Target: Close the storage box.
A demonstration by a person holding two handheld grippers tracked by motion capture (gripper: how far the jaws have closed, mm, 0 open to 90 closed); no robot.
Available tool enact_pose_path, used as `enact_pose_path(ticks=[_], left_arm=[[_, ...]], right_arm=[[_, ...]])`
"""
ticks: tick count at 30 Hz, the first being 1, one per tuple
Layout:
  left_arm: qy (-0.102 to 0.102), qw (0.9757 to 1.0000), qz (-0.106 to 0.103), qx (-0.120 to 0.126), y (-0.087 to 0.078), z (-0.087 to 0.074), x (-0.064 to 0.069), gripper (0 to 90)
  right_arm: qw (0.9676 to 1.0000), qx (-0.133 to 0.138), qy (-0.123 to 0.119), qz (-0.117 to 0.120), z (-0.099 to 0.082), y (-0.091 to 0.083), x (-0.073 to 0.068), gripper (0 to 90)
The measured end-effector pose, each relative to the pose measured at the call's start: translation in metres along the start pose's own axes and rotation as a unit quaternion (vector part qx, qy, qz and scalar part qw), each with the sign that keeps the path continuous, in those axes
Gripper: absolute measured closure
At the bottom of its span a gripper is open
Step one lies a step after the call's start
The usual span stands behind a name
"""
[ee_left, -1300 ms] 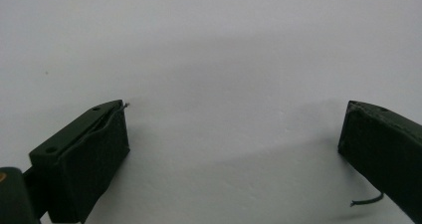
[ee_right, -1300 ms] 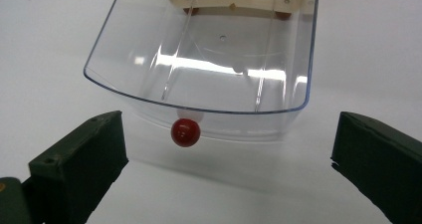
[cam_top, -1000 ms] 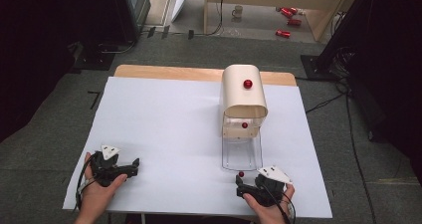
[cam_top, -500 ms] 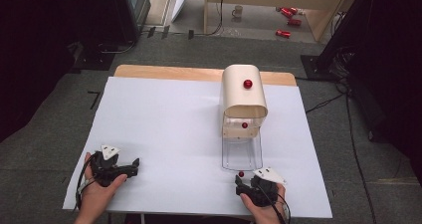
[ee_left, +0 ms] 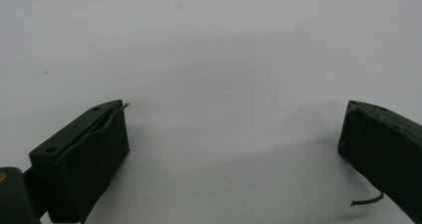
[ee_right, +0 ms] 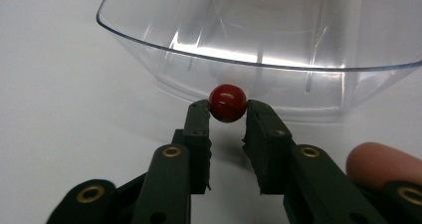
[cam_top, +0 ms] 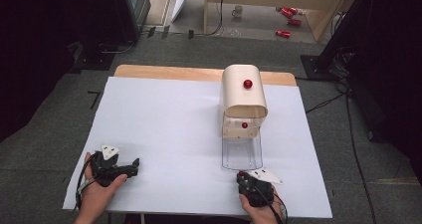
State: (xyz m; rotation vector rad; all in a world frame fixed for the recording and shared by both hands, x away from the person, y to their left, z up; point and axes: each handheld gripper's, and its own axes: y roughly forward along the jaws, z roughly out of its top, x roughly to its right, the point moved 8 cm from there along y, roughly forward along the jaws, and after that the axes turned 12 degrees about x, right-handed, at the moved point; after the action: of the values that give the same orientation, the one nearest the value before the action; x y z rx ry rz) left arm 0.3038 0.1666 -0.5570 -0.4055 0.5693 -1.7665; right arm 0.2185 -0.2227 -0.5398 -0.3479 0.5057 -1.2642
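Since the earlier frame, right gripper (cam_top: 243, 177) has edged slightly toward the near edge of the table (cam_top: 164, 114); its fingers (ee_right: 198, 115) have just been closing and now pinch the red knob (ee_right: 227, 102) between their tips. Knob sits at the front of the clear drawer (ee_right: 259, 50), which is pulled out toward the near edge, right of centre. Right hand (cam_top: 259, 204) comes in from the near edge, gripper pointing away from the person, roughly level; a fingertip shows beside the right finger in the right gripper view.

Left gripper (cam_top: 133, 163) rests near the near-left corner, held in the left hand (cam_top: 97, 186), pointing right across the table; fingers (ee_left: 89, 159) stand wide, nothing between them.

Drawer belongs to a cream cabinet (cam_top: 242, 97) with two more red knobs. Table is white-covered, a wooden strip at the far edge. Grey carpet around; what look like red cans (cam_top: 288, 20) lie on the floor beyond.
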Motion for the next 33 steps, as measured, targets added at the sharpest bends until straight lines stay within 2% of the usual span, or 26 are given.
enact_pose_path(ticks=[10, 17, 33], left_arm=[[0.000, 1.0000, 0.000, 0.000, 0.000, 0.000, 0.000, 0.0], [0.000, 1.0000, 0.000, 0.000, 0.000, 0.000, 0.000, 0.0], [0.000, 1.0000, -0.001, -0.001, 0.000, 0.000, 0.000, 0.0]], right_arm=[[1.0000, 0.008, 0.000, 0.001, 0.005, -0.003, -0.001, 75.7], [0.9999, 0.015, -0.005, 0.001, 0.017, -0.005, -0.006, 75.9], [0.9995, 0.023, -0.018, -0.009, 0.044, 0.011, 0.003, 76.0]])
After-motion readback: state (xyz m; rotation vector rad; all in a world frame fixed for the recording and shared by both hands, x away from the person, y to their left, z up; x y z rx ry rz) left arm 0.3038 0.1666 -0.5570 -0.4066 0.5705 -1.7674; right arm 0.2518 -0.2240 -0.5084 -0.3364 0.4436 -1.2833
